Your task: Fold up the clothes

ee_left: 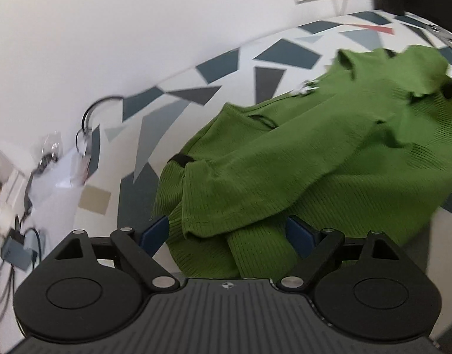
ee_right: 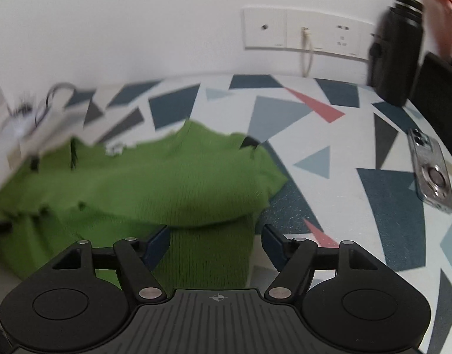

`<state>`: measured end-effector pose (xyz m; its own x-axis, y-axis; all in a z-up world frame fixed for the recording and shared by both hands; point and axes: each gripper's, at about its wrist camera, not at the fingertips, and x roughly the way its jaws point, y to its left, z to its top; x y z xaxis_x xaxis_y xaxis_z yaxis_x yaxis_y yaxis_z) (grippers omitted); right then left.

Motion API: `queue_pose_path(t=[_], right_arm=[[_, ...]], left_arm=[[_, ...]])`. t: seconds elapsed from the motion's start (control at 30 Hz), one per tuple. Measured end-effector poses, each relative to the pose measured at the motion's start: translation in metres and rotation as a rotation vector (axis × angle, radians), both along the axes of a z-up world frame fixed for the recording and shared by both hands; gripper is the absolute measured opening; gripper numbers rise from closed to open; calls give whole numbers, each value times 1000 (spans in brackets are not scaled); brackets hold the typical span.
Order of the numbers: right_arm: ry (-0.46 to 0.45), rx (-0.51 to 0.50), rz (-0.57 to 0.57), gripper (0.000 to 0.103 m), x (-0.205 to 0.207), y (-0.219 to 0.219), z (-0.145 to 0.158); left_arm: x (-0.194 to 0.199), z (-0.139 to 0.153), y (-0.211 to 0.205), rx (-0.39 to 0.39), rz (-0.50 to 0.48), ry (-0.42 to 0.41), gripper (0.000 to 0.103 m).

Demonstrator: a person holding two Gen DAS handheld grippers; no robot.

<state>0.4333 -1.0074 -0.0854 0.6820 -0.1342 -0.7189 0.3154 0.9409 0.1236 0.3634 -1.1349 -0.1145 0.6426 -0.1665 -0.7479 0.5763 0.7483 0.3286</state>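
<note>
1. My left fingers (ee_left: pixel 227 230) are spread wide, with a thick bunch of the green sweater (ee_left: pixel 299 159) lying between them; they are not clenched on it. My right fingers (ee_right: pixel 214 237) are also released and straddle a fold of the same sweater.
2. The sweater lies crumpled on the patterned counter (ee_right: pixel 314 153), partly doubled over itself, one sleeve thrown across the body.
3. Risk: if I close now, I judge I would pinch several layers at once, not a single edge, and a lift would drag the whole heap and worsen the tangle.
4. Risk: the phone (ee_right: pixel 431 171) and the dark bottle (ee_right: pixel 398 50) stand to the right, apart from the cloth; a wide sweep of fabric could knock them.
5. Orientation: the collar seems to point toward the wall, the hem toward me, so its long axis runs roughly away from me. Blur and bunching leave this uncertain.
</note>
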Motion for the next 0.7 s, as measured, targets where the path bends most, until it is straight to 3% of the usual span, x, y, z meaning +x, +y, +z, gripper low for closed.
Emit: queue_pose_path(t=[0.13, 0.2, 0.23, 0.27, 0.37, 0.57, 0.7], right_arm=[[38, -130, 31, 65, 9, 17, -11], [50, -183, 46, 60, 13, 23, -15], [45, -177, 46, 46, 16, 21, -14], [48, -155, 43, 23, 18, 17, -14], [42, -76, 15, 6, 24, 4, -11], [7, 102, -59, 4, 27, -21, 10], [-61, 249, -143, 3, 39, -46, 25]], left_arm=[[9, 4, 3, -36, -4, -16, 88], [13, 7, 4, -54, -8, -24, 62], [16, 8, 5, -66, -7, -4, 24], [20, 10, 6, -79, -5, 24, 9], [28, 16, 8, -107, -10, 88, 8], [37, 41, 9, -102, -61, 89, 8], [64, 53, 8, -123, -46, 57, 7]])
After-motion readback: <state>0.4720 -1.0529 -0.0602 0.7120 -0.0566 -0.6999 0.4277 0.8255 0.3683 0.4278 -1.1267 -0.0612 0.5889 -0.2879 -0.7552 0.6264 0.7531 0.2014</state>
